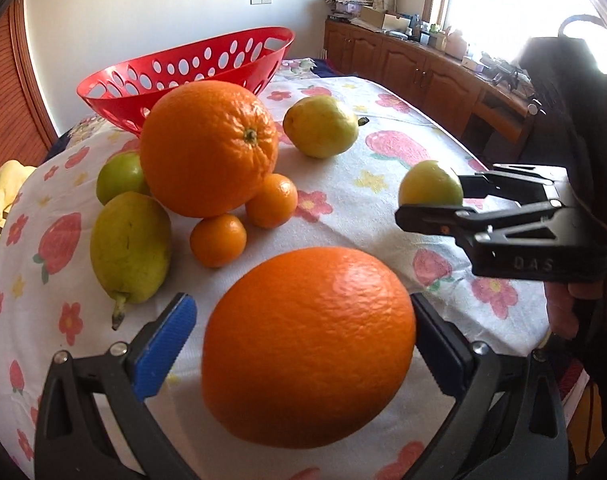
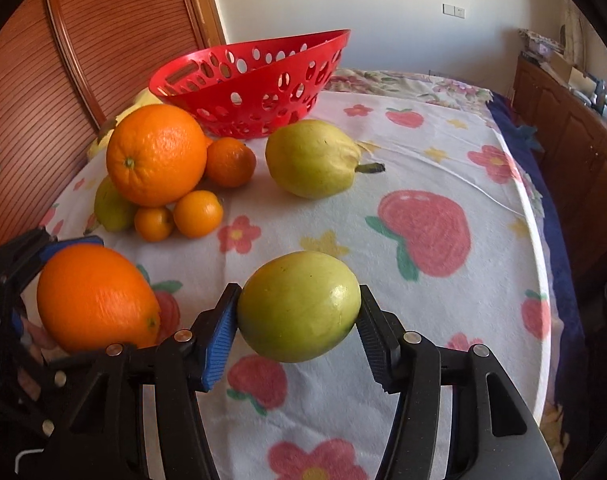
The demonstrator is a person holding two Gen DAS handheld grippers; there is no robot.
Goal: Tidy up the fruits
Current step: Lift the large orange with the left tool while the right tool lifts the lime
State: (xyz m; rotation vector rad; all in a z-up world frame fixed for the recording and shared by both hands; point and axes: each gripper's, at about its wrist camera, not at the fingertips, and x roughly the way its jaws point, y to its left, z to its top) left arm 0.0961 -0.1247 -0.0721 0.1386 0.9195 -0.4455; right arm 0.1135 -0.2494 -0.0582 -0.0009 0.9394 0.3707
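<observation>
Showing "DAS" on right gripper (image 1: 431,208)

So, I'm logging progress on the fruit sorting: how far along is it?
Nothing visibly done: no fruit shows in the red basket. In hand: right gripper clamps a green fruit; left gripper, jaws open, brackets a large orange. Left: two pears, another orange and smaller fruits on the tablecloth.

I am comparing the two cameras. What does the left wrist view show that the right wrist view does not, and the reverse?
Only the left wrist view: the window and a second small green fruit.

Only the right wrist view: a third small orange.

Both: the red basket, the big orange between the left gripper pads, and the green fruit clamped in the right gripper.
</observation>
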